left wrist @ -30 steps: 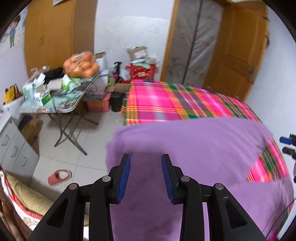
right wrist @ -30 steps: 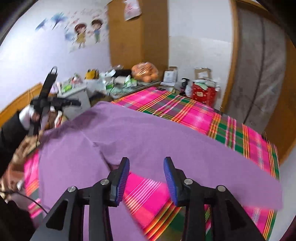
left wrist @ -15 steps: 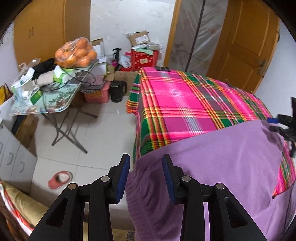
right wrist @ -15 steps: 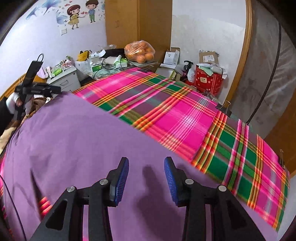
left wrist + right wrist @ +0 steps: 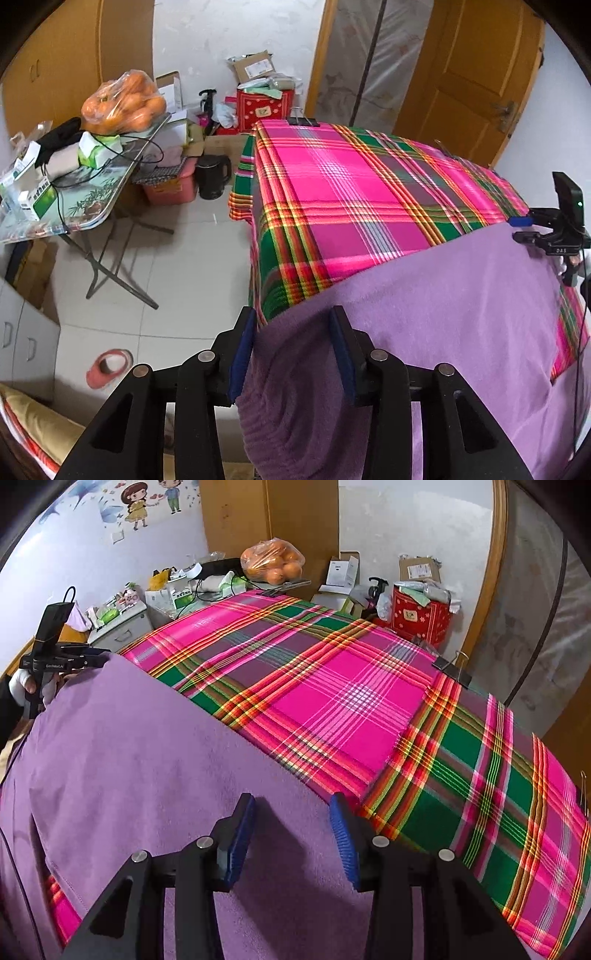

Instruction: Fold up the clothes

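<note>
A purple garment (image 5: 443, 314) lies spread over the near part of a table under a pink and green plaid cloth (image 5: 351, 192). One corner hangs off the table's left edge. My left gripper (image 5: 291, 343) is over that corner. Its jaws are opening, and the fabric between them hangs loose, not pinched. In the right wrist view the purple garment (image 5: 129, 757) covers the near left of the plaid cloth (image 5: 351, 701). My right gripper (image 5: 291, 830) hovers open over the garment's far edge. Each gripper shows small in the other's view, right gripper (image 5: 521, 229) and left gripper (image 5: 96, 655).
A folding table (image 5: 92, 218) on the left carries a bag of oranges (image 5: 122, 103) and boxes. A black kettle (image 5: 212, 177) and a red slipper (image 5: 109, 369) sit on the tiled floor. Binder clips (image 5: 452, 668) grip the plaid cloth's edges. A red box (image 5: 421, 616) stands behind.
The purple garment, spread high a second ago, has come down toward the near side, uncovering more plaid cloth. Both grippers sank with it. The left jaws have widened.
</note>
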